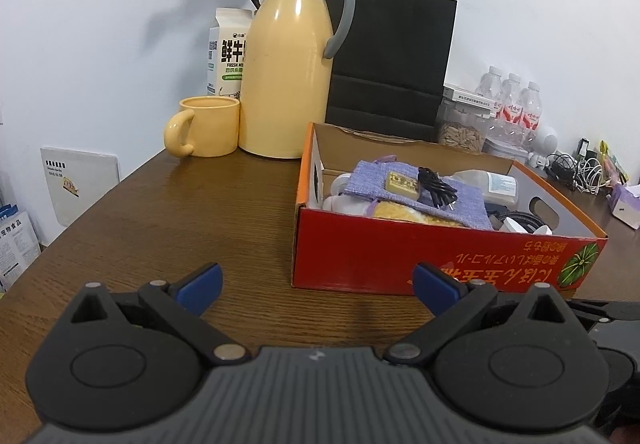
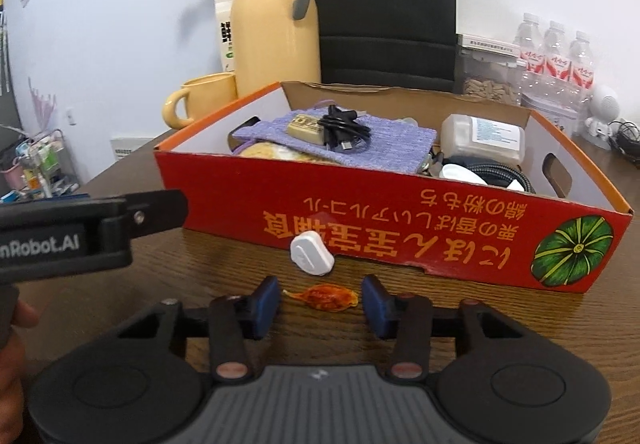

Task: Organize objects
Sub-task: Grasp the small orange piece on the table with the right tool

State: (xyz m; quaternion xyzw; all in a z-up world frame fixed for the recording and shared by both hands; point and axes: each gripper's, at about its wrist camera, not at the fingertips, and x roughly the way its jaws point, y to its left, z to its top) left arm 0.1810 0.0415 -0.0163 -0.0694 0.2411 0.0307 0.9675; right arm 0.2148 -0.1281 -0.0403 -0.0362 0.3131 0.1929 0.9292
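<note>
A red cardboard box (image 2: 400, 215) stands on the wooden table, and also shows in the left wrist view (image 1: 380, 248). It holds a purple cloth (image 2: 360, 147), a black cable (image 2: 344, 127), a white plastic container (image 2: 484, 139) and other small items. In front of it lie a white charger plug (image 2: 311, 254) and an orange snack packet (image 2: 326, 298). My right gripper (image 2: 320, 304) is open, low over the table, with the packet between its fingers. My left gripper (image 1: 316, 288) is open and empty, left of the box; its body shows in the right wrist view (image 2: 92, 232).
A yellow thermos jug (image 1: 288, 71), yellow mug (image 1: 204, 131), milk carton (image 1: 226, 51) and dried flowers stand behind the box at the back left. A black paper bag (image 1: 392, 59), a seed jar (image 1: 460, 131), water bottles (image 1: 516, 103) and cables are at the back right.
</note>
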